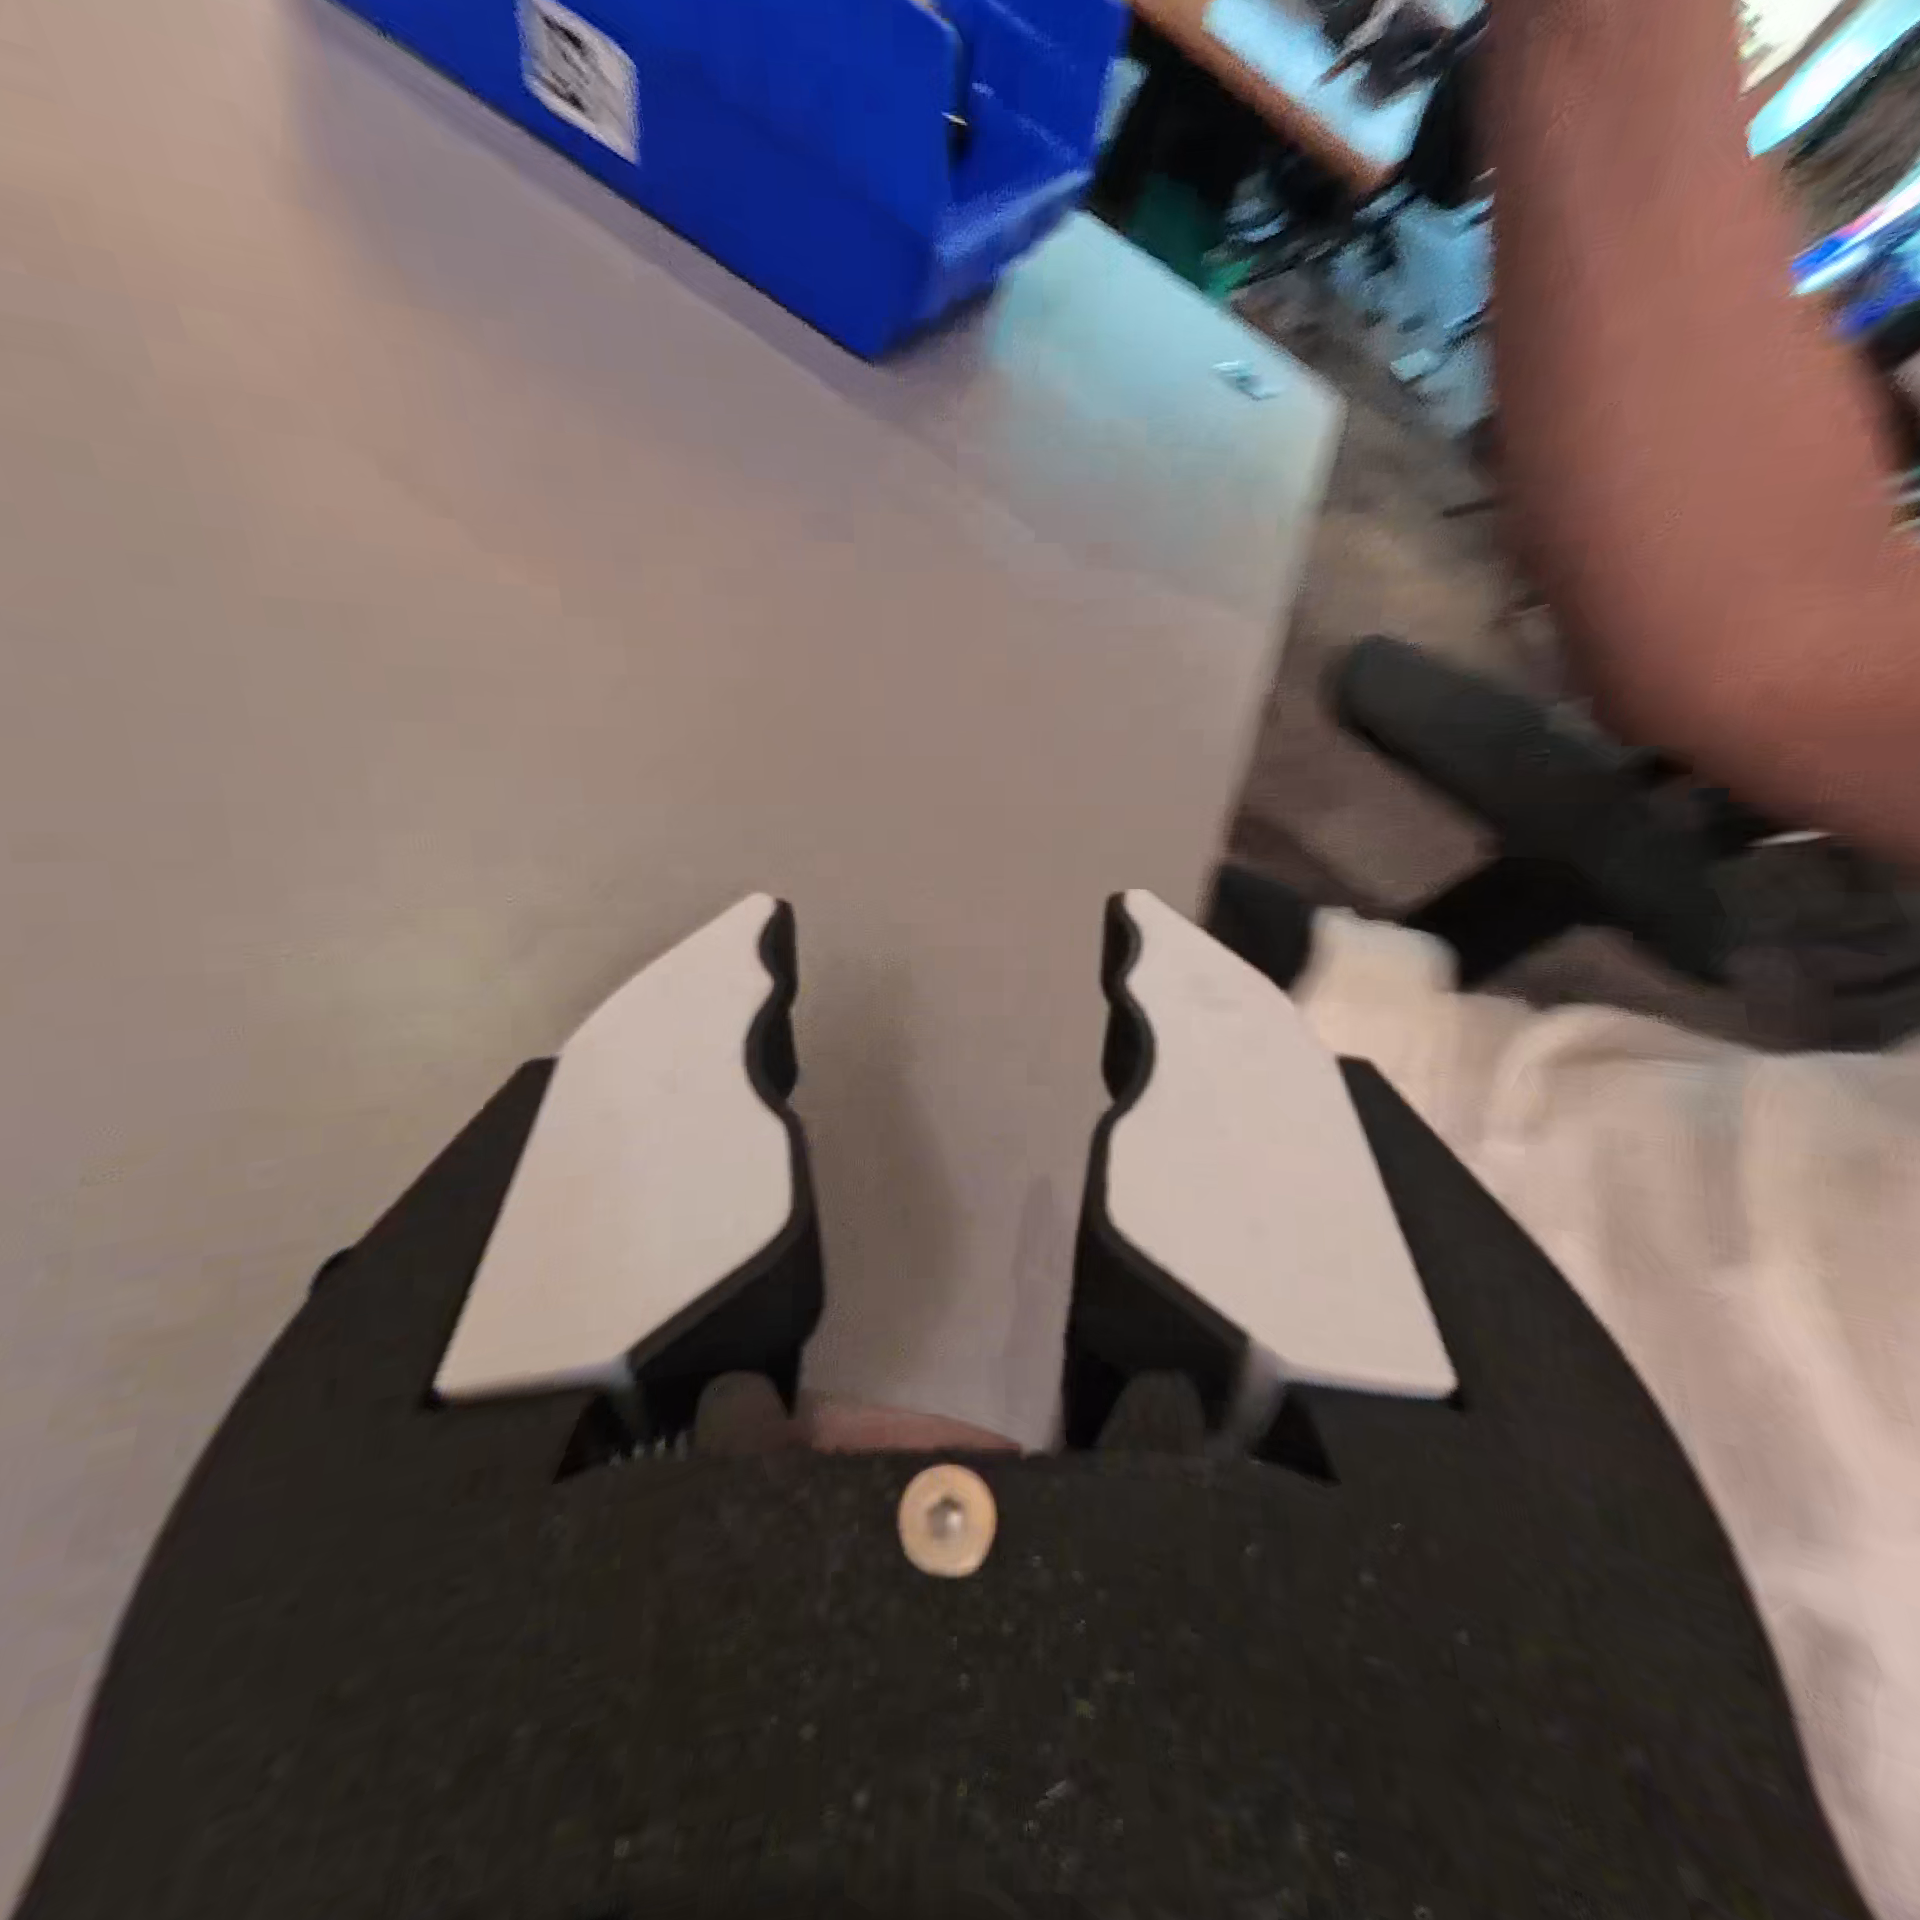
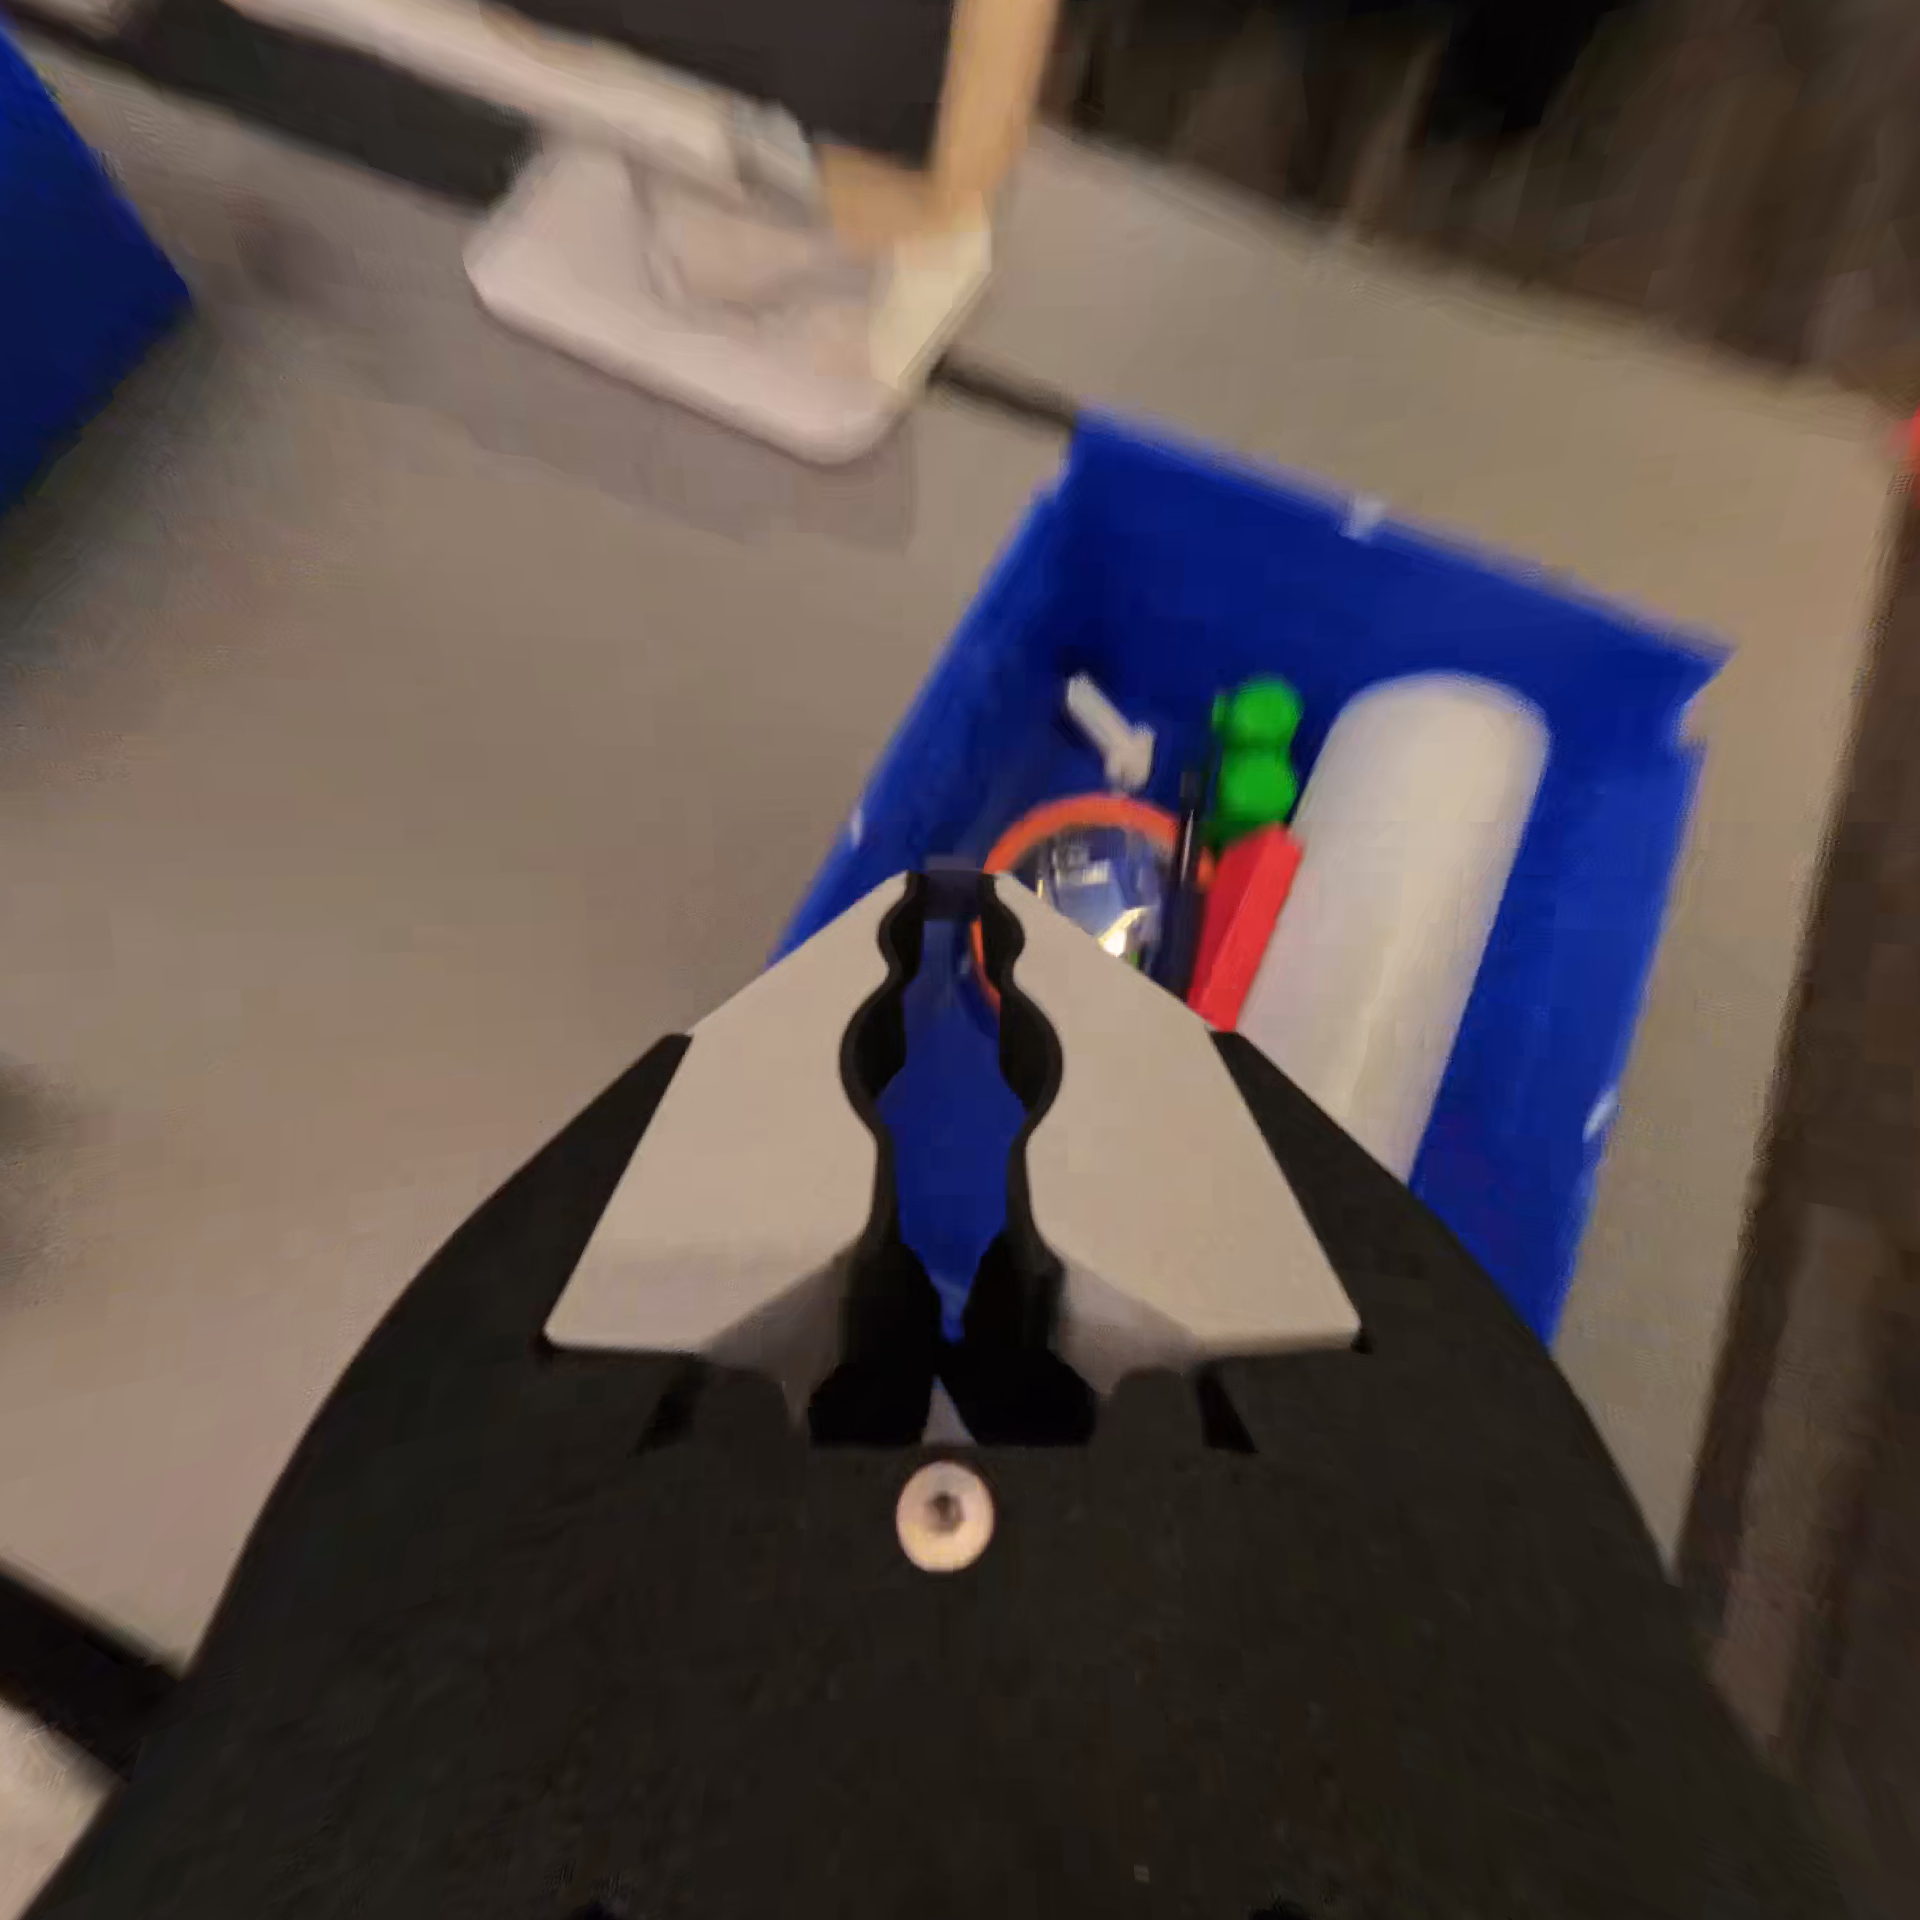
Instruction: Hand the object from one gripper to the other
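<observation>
My right gripper [image 2: 951, 888] hangs over the near corner of a blue bin [image 2: 1621, 831]. Its jaws are nearly closed, with a small dark blue piece [image 2: 951, 875] pinched between the tips. Motion blur hides the piece's shape. The bin holds a white roll [image 2: 1403, 904], a green toy [image 2: 1257, 758], a red block [image 2: 1247, 925], an orange-rimmed clear round thing [image 2: 1081, 862] and a small white part [image 2: 1112, 727]. My left gripper [image 1: 948, 914] is open and empty above a bare grey table [image 1: 520, 623].
A second blue bin [image 1: 790, 135] stands at the table's far edge. The table's right edge [image 1: 1278, 644] drops to the floor. A person's arm [image 1: 1683, 468] and white cloth [image 1: 1662, 1247] are on the right. A white stand base [image 2: 707, 312] sits behind the bin. Left tips to right tips: about 40 cm. The white stand base [image 2: 707, 312] is about 40 cm from my right fingertips and 45 cm from my left.
</observation>
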`<move>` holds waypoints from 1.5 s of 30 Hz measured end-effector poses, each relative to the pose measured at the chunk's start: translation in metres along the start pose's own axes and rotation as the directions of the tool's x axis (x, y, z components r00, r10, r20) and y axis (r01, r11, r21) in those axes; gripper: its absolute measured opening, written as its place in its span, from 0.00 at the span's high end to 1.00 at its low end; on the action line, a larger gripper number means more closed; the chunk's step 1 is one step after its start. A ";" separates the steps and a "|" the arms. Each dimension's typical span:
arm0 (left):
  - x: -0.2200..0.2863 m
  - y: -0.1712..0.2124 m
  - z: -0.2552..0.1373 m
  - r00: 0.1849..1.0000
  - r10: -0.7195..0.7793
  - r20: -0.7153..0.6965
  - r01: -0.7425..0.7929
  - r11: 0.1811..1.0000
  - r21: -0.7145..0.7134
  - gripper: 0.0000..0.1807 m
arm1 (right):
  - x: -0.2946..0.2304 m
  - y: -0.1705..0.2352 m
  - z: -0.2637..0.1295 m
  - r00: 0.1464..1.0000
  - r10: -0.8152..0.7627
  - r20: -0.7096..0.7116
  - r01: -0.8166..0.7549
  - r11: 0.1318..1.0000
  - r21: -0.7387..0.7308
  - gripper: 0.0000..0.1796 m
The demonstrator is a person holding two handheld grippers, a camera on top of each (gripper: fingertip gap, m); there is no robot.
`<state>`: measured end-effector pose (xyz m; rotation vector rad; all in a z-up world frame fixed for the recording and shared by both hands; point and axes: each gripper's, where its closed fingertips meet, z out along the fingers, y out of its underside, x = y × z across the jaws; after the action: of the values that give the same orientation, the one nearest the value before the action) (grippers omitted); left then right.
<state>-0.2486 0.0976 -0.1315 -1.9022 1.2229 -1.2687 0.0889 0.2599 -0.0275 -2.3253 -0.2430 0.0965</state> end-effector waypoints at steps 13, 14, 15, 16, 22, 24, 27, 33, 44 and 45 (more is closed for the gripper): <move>0.034 0.027 -0.005 0.998 -0.046 -0.049 0.046 0.999 -0.008 0.67 | 0.051 0.092 0.100 0.997 -0.068 -0.044 0.030 0.817 -0.575 0.94; 0.033 0.025 -0.005 0.997 -0.052 -0.049 0.052 0.999 0.002 0.67 | 0.050 0.091 0.102 0.997 -0.062 -0.043 0.027 0.825 -0.564 0.92; 0.031 0.024 -0.006 0.997 -0.061 -0.048 0.061 0.998 0.011 0.67 | 0.051 0.090 0.102 0.998 -0.051 -0.046 0.017 0.832 -0.554 0.90; 0.029 0.023 -0.008 0.996 -0.071 -0.045 0.072 0.997 0.016 0.67 | 0.050 0.089 0.101 0.998 -0.038 -0.044 0.008 0.842 -0.539 0.89; 0.006 0.019 -0.028 0.996 -0.070 0.046 0.071 0.997 -0.019 0.67 | 0.008 0.038 0.046 0.999 0.033 0.029 -0.026 0.977 -0.210 0.82; -0.006 0.011 -0.046 0.994 -0.029 0.105 0.032 0.999 -0.026 0.67 | -0.035 0.018 0.010 0.993 0.045 0.108 -0.050 0.998 0.035 0.82; -0.027 -0.014 -0.087 0.980 0.005 0.197 -0.011 1.000 0.027 0.68 | -0.140 0.022 -0.035 0.902 0.022 0.430 -0.160 0.944 0.288 0.82; -0.144 -0.042 -0.176 0.838 -0.064 0.542 0.111 0.992 -0.055 0.68 | -0.293 0.104 -0.035 0.582 0.080 0.809 -0.313 0.940 0.132 0.82; -0.290 -0.039 -0.176 0.661 -0.566 0.492 0.638 0.770 0.029 0.53 | -0.313 0.136 -0.008 0.528 0.085 0.845 -0.248 0.967 0.058 0.82; -0.292 -0.044 -0.171 0.653 -0.635 0.412 0.674 0.736 0.065 0.53 | -0.314 0.138 -0.007 0.523 0.086 0.848 -0.243 0.969 0.051 0.82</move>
<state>-0.4299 0.3861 -0.1480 -2.6491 0.3570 -1.0334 -0.1973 0.0972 -0.1231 -1.9396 -0.4637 1.3277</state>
